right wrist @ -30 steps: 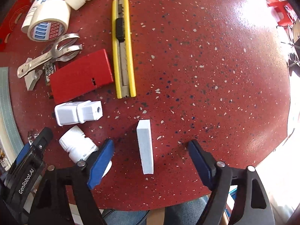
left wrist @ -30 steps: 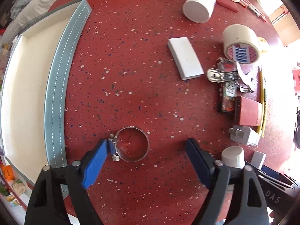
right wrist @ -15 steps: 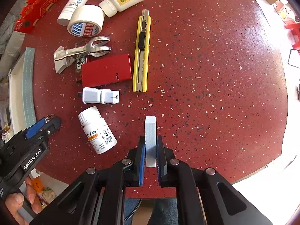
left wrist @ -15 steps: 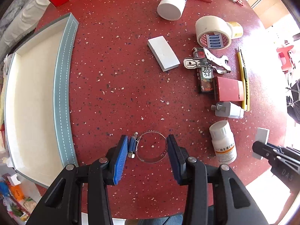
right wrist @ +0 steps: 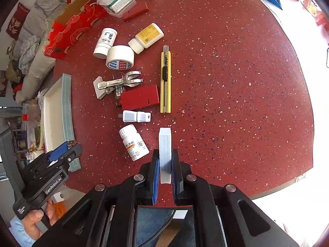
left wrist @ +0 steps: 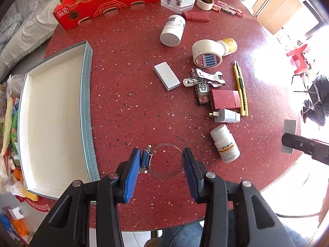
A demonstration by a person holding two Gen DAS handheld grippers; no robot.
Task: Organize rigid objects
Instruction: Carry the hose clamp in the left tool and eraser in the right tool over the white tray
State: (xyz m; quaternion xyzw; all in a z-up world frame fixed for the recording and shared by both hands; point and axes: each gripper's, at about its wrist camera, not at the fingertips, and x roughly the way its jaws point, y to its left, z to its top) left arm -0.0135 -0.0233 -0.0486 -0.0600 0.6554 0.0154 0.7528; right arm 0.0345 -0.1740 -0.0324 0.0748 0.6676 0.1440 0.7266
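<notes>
The metal hose clamp (left wrist: 166,160) sat pinched between the pads of the left gripper (left wrist: 162,164), over the red speckled table (left wrist: 127,94); its jaws had just been closing around that ring. The right gripper (right wrist: 165,171) was pressed tight on a thin white block (right wrist: 165,148) — held on edge. A pill bottle (right wrist: 133,142) lay just beside; the white tray (left wrist: 53,115) stood well apart at the left.

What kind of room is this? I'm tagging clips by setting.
Probably a home living or dining area: a round red speckled table cluttered with household odds and ends, a cushioned sofa beside it, and a red plastic stool on the sunlit floor.
</notes>
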